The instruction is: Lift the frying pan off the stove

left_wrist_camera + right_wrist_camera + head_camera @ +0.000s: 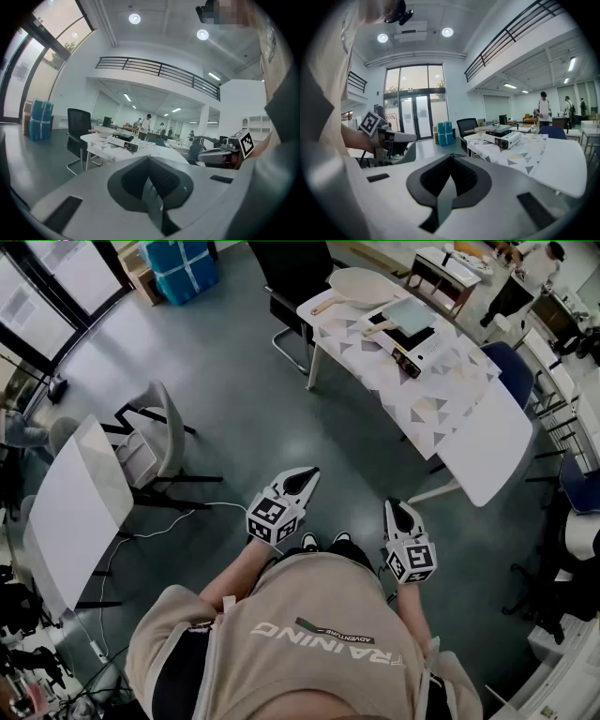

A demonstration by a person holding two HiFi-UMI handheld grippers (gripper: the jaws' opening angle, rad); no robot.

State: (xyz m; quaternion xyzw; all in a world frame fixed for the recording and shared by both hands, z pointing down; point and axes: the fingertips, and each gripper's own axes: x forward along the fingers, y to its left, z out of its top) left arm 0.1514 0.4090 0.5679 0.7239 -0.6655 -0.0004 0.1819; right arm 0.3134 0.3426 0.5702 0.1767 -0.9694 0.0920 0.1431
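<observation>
2 grippers were held low and close to the person's body, pointing ahead and a little downward, well apart from the table [441,418]. The left gripper [302,482] had its jaws pressed together with nothing between them. The right gripper [397,512] was likewise closed and empty. I judged this a carrying posture for the approach, as nothing of the task was within reach and only bare floor [234,381] lay in front of the tools.

The stove [424,341] sat toward the far end of the table, about midway between its 2 long edges. On it rested what looked like a flat, square, grey-green frying pan [411,315], with its pale handle reaching out toward the table's left long edge. That handle was probably left overhanging the burner so it could be gripped from the side without touching the stove. To take it, 1 gripper would first have to open.

At the far left corner of the table lay 1 round pan [361,285], pale, with its own handle also pointing off toward the left edge. It was just beside the stove but not on it.

Both pans appeared empty, though the frying pan was too small in the gripper views to be sure. 2 blue bins [183,268] stood stacked on the floor well beyond the table, and I could not tell what they held.
</observation>
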